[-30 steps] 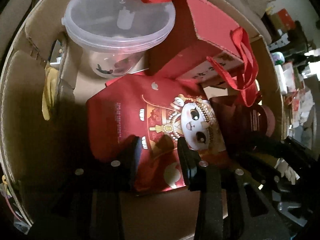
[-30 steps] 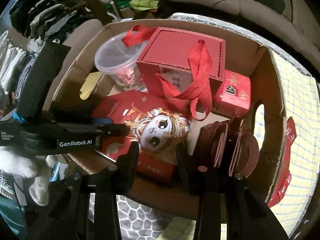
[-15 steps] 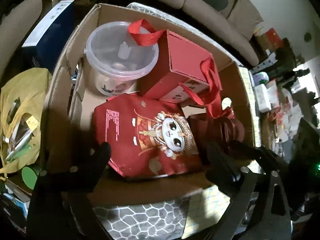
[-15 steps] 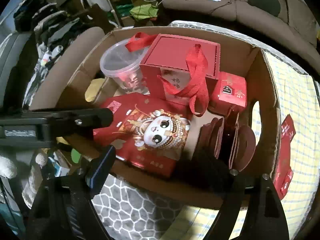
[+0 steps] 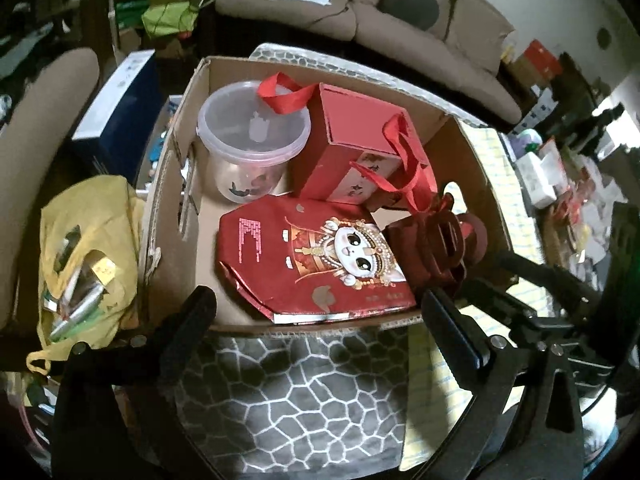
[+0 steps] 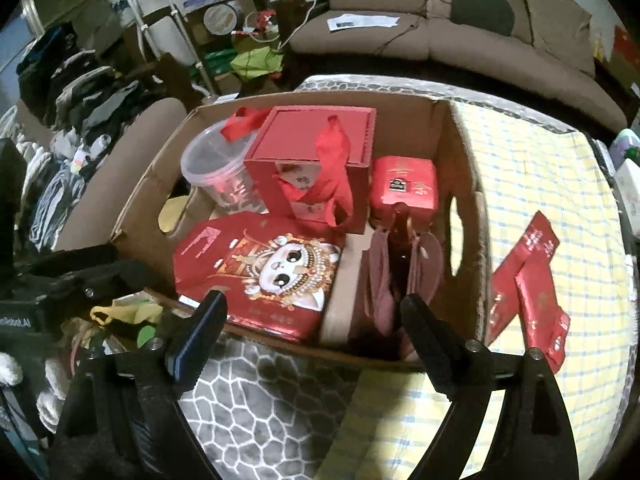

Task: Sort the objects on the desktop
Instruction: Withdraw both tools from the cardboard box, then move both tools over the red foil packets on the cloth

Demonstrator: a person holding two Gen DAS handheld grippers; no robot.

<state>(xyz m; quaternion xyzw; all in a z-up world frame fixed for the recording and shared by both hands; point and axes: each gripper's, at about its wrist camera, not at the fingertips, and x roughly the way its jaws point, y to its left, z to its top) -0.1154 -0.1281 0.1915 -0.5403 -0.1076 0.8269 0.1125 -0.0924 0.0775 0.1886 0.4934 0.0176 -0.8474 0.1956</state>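
Observation:
An open cardboard box [image 5: 172, 184] [image 6: 464, 184] holds a flat red gift box with a cat face [image 5: 312, 260] [image 6: 256, 276], a clear plastic tub [image 5: 252, 140] [image 6: 216, 168], a red box with ribbon handles [image 5: 352, 148] [image 6: 316, 152], a dark red folded bag [image 5: 436, 244] [image 6: 404, 268] and a small red packet [image 6: 404, 188]. My left gripper [image 5: 316, 320] is open and empty, above the box's near edge. My right gripper [image 6: 312, 320] is open and empty, also at the near edge.
Two red flat packets [image 6: 532, 284] lie on the yellow checked cloth [image 6: 540, 184] right of the box. A grey patterned mat [image 5: 304, 392] lies in front. A yellow bag [image 5: 84, 256] hangs at the left. A brown sofa [image 6: 460, 32] stands behind.
Both grippers have opened wide and pulled back up out of the box. The cat-face gift box now lies released inside the box.

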